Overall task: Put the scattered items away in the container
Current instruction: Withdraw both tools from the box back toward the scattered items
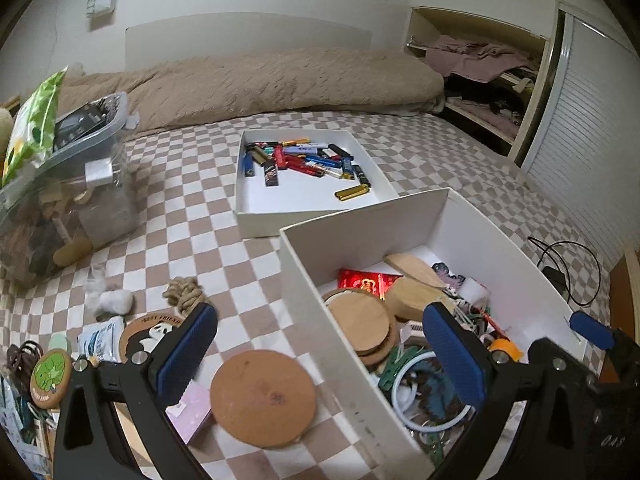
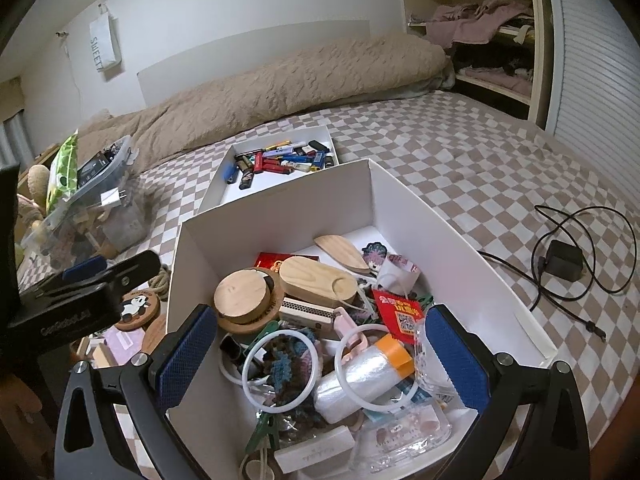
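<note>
From the left wrist view my left tongs [image 1: 320, 354] stand wide apart and hold nothing, straddling the near left wall of the tall white cardboard box [image 1: 344, 344]. That box, on the checkered bedspread [image 1: 192, 200], is already well filled, so I judge the tidying more than half done. Still loose on the bed left of the box: a flat round cork coaster [image 1: 263, 398], a pink card [image 1: 190, 410], a panda-print wooden coaster [image 1: 154, 330], a green frog coaster [image 1: 50, 372] and a knot of beige rope [image 1: 185, 292]. (The pile at the bed's near left edge is cut off.)

From the right wrist view my right tongs [image 2: 320, 360] also gape empty over the box's jumble; what lies lowest there I cannot make out.
</note>
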A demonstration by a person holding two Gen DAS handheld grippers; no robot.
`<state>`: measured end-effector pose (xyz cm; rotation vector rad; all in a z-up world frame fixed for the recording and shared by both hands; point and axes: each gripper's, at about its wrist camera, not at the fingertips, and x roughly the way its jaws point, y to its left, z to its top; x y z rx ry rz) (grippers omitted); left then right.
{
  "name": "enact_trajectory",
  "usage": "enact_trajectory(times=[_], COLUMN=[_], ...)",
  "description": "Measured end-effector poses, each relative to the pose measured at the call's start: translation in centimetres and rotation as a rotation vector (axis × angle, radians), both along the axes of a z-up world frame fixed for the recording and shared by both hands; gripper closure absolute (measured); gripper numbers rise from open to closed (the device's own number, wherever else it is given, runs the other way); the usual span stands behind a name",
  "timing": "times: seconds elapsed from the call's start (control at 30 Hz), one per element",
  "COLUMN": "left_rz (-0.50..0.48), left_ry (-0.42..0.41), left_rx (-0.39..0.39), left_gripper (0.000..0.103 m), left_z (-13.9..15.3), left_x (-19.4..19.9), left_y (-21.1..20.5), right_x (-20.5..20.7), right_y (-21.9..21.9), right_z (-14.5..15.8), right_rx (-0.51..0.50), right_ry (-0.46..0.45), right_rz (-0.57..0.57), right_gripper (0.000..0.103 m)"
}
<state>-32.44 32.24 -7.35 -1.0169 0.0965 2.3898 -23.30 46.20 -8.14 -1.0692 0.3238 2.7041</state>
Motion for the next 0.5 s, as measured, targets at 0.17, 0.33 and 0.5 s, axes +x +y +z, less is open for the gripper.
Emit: enact_trajectory(times=[0.17,0.33,0.5], left_rz=[0.001,-0.003,0.001], left_ry=[-0.001,-0.007,0.001], left_rx=[-0.006,0.0,-0.004], left_gripper=[0.0,0.0,0.0], left_z=[-0.2,-0.2,-0.2], left_x=[0.4,0.8,0.9], left_y=[-1.1,-1.9,-2.5], right_x=[0.0,0.1,0.1], right_y=[-0.4,-0.4,-0.4], right_z=[0.3,0.6,0.7], right_rx=[0.023,0.05,0.06], right_ry=[0.013,0.049,0.051], right_rz=[-0.007,-0.026,-0.029], right_gripper=[0.0,0.0,0.0])
